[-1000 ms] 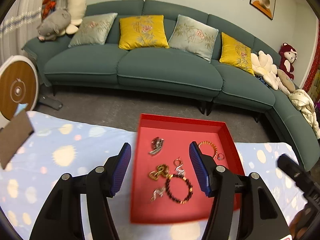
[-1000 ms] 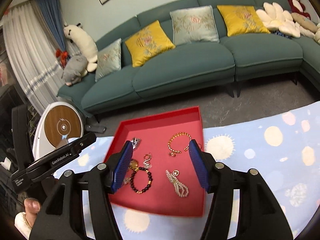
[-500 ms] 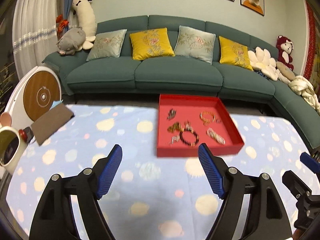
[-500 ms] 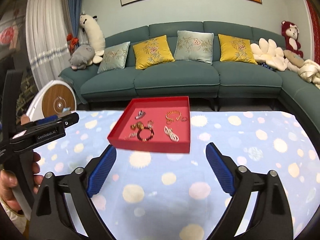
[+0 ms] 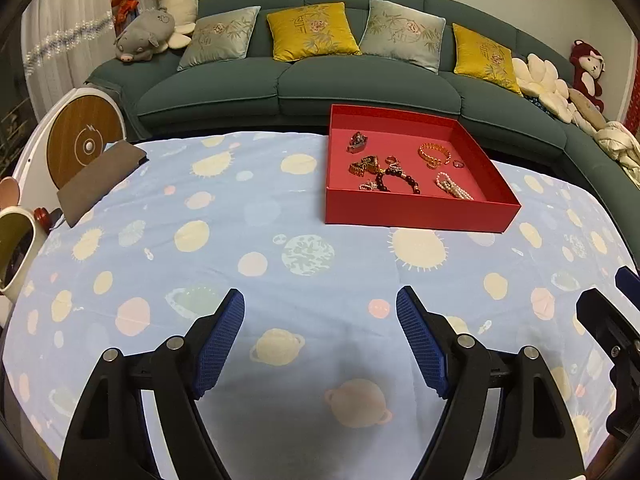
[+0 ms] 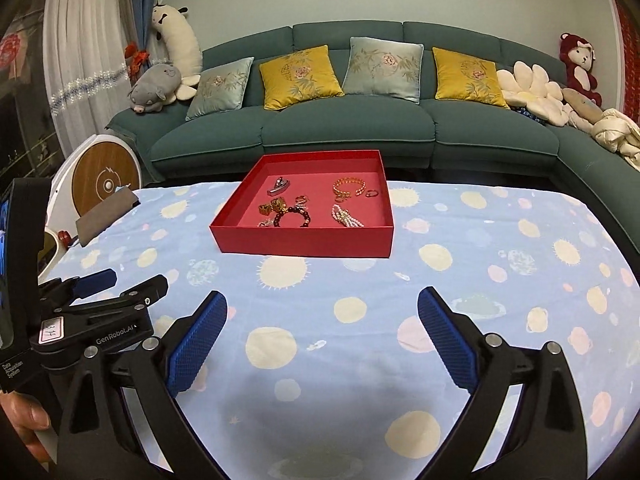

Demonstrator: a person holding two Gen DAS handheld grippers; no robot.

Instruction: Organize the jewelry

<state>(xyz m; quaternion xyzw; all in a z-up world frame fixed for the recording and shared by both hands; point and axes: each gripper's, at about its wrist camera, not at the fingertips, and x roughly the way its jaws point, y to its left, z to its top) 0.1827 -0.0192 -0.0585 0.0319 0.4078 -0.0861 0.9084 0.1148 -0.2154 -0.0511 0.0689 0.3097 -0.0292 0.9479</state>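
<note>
A red tray [image 5: 416,214] [image 6: 304,246] sits at the far middle of the table and holds several jewelry pieces: a gold bangle [image 5: 434,151] [image 6: 349,188], a dark bead bracelet [image 5: 398,182] [image 6: 294,216], a pearl strand [image 5: 454,186] [image 6: 346,216], a silver clip [image 5: 357,141] [image 6: 279,186] and a small ring [image 5: 458,164] [image 6: 372,193]. My left gripper [image 5: 320,336] is open and empty, low over the near tablecloth, well short of the tray. My right gripper [image 6: 322,338] is open and empty, also near the front. The left gripper also shows at the left of the right wrist view [image 6: 120,284].
The table wears a light blue planet-print cloth [image 5: 280,272] [image 6: 460,280]. A brown pouch [image 5: 100,180] [image 6: 106,214] lies at its far left edge. A round white and wood device [image 5: 84,140] stands beyond it. A green sofa [image 6: 344,128] runs behind the table.
Both grippers have pulled back from over the tray toward the near edge of the table and opened wider. The tray and jewelry have stayed in place.
</note>
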